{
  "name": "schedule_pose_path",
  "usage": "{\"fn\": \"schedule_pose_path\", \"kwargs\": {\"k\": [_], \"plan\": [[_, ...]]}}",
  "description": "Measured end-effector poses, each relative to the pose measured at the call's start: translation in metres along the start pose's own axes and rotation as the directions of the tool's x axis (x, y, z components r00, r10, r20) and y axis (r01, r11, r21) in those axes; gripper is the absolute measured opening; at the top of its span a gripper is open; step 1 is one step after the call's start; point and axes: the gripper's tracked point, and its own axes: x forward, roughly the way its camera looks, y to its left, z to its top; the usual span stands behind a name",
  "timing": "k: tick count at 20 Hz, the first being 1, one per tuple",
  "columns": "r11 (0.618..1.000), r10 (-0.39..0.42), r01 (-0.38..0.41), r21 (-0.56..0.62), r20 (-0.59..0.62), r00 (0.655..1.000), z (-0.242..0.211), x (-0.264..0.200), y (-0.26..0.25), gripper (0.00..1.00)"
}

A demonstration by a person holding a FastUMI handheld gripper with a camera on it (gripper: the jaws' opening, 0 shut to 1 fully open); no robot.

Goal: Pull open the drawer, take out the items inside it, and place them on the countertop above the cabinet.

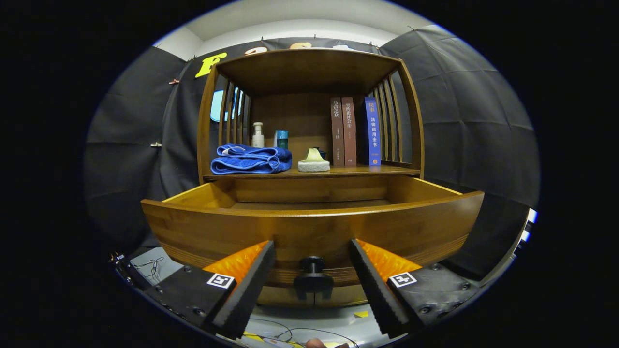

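Note:
A wooden cabinet stands ahead with its drawer (312,227) pulled out toward me. The drawer's dark round knob (313,273) sits between my fingers, which stand apart on either side of it without touching. My gripper (312,251) is open. The drawer's inside is mostly hidden behind its front panel; only a strip of bare wooden bottom shows. On the countertop (387,170) above the drawer lie a folded blue towel (251,159) and a pale sponge-like block (314,162).
Behind the towel stand a white pump bottle (258,135) and a teal container (282,139). Three upright books (353,131) lean at the shelf's right side. Slatted wooden sides and a top board enclose the shelf. Cables lie on the grey floor (309,324) below.

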Motion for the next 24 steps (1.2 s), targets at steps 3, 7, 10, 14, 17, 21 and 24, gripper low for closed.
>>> {"fn": "schedule_pose_path", "kwargs": {"k": [3,7,10,14,17,21,24], "plan": [[1.000,0.008,-0.008,0.018,-0.014,1.000,0.003,0.010,0.000,1.00],[1.000,0.011,-0.011,0.026,-0.011,1.000,0.013,0.029,0.000,1.00],[1.000,0.012,-0.012,0.027,-0.008,1.000,0.020,0.048,0.000,1.00],[0.999,0.015,-0.014,0.031,-0.023,1.000,0.023,0.072,0.001,1.00],[1.000,0.014,-0.014,0.022,-0.029,0.999,0.024,0.093,0.002,1.00],[1.000,0.014,-0.014,0.017,-0.031,0.999,0.027,0.119,0.002,1.00],[1.000,0.014,-0.014,0.009,-0.032,0.999,0.028,0.137,0.000,1.00]]}}
